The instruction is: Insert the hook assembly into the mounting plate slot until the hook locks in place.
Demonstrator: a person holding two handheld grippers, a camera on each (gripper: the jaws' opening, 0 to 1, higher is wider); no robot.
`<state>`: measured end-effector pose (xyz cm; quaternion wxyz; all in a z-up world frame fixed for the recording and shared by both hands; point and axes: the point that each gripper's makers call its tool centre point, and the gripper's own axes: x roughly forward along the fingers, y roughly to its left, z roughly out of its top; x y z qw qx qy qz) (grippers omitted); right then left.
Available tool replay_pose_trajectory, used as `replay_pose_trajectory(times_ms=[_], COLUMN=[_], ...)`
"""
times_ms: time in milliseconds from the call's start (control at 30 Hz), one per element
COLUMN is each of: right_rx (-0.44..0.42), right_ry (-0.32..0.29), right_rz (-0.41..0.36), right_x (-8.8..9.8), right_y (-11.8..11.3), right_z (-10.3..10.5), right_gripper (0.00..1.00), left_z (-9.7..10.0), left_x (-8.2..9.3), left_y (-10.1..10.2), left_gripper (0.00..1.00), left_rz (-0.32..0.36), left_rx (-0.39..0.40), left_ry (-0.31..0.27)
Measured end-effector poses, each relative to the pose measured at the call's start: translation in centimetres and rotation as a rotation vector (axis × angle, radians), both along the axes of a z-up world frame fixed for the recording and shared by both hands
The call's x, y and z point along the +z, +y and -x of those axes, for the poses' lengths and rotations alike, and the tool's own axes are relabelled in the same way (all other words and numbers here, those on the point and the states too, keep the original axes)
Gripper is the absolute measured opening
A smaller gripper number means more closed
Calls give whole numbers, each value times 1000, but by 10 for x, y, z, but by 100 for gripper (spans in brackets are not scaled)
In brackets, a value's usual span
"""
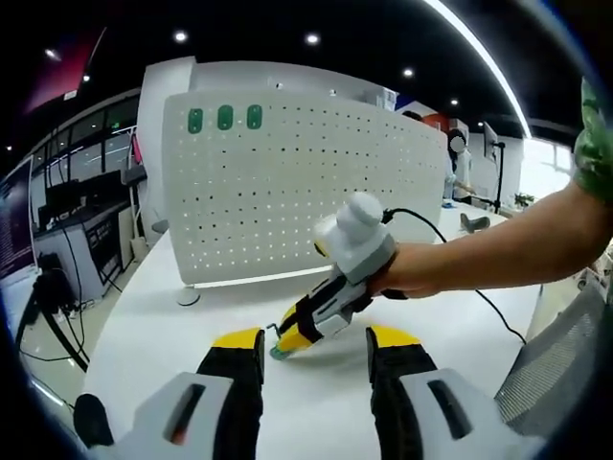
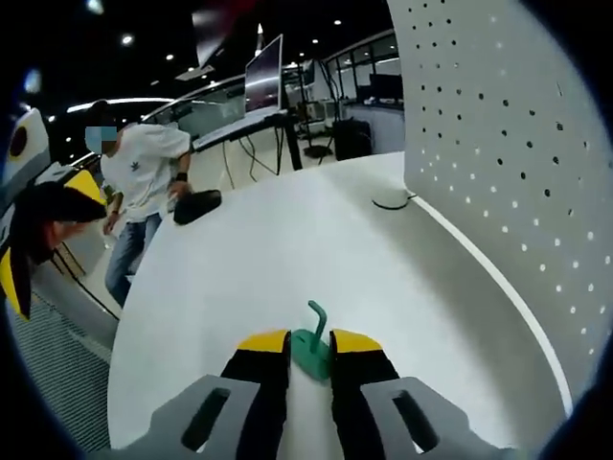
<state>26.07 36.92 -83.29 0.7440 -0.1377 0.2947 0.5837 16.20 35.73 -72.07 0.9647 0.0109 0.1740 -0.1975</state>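
White table (image 2: pixel 287 249): right tool (image 2: pixel 309 347) apparently grips green hook (image 2: pixel 312 347); left tool (image 1: pixel 314 347) spread.

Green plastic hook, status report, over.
Right gripper shut on the green plastic hook at the white table. Left gripper open, empty. White perforated pegboard upright, path unobstructed.

open white table (image 1: pixel 172 316) before upright pegboard (image 1: pixel 287 182), right tool (image 1: pixel 287 337) low between
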Motion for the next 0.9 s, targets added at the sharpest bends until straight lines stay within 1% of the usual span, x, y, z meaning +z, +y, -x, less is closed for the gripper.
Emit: replay_pose_trajectory(times_ms=[167,300,367,567,733,900], right_rx=[9,32,37,42,28,39], right_ry=[-17,-32,-34,-40,-38,-32], right_rz=[-2,13,10,7,-1,18], right_x=[5,6,6,10,15,15], right_y=[3,3,3,3,0,-3], right_z=[-4,-4,-4,-3,-1,5], right_gripper=[14,11,7,3,2,2], left_z=[0,0,0,1,1,1], left_x=[0,-1,-1,-1,-1,-1], left_y=[0,-1,-1,-1,-1,-2], left_gripper=[43,43,43,42,42,42], left_rz=[-2,-1,-2,-3,-5,-6], left_rx=[-4,-6,-6,-8,-9,-11], left_ry=[2,3,3,4,4,3])
